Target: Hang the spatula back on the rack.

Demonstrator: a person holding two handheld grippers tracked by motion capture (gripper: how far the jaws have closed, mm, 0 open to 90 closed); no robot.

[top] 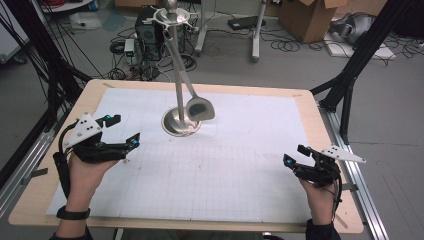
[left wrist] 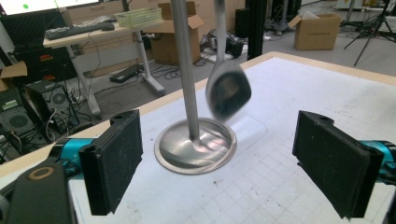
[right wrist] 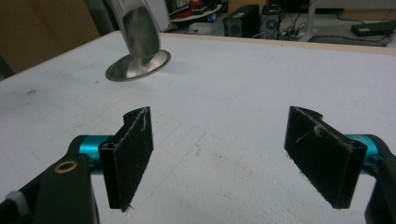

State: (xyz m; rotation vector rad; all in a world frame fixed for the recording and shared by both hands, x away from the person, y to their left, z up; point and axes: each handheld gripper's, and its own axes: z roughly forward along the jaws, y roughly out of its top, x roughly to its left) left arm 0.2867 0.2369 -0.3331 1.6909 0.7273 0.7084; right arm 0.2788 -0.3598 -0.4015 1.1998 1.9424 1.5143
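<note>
Black padded jaws of the left tongs (left wrist: 219, 163) are standing wide apart in the left gripper view, with nothing between them; the right tongs (right wrist: 219, 158) are likewise gaping empty over bare gridded paper. In the high view the left tongs (top: 122, 131) are hovering near the left edge of the counter (top: 45, 200), and the right tongs (top: 296, 155) are sitting near its right edge.

Between them, toward the far middle of the counter, a metal stand (top: 181, 122) is resting on its round base, its post rising upright. A ladle (top: 200, 109) is hanging from the hook ring at the stand's top (top: 172, 17), its handle running steeply down and its bowl dangling just above the base, on the side toward the right edge. The ladle lies ahead of the left tongs and a little to their right, and the left hand looks clearly nearer to it than the right.

The ladle bowl (left wrist: 228, 93) is blurring in the left gripper view, so it may be swinging. Whether it is touching the base is hard to tell. The hook itself is cut off in both gripper views.
</note>
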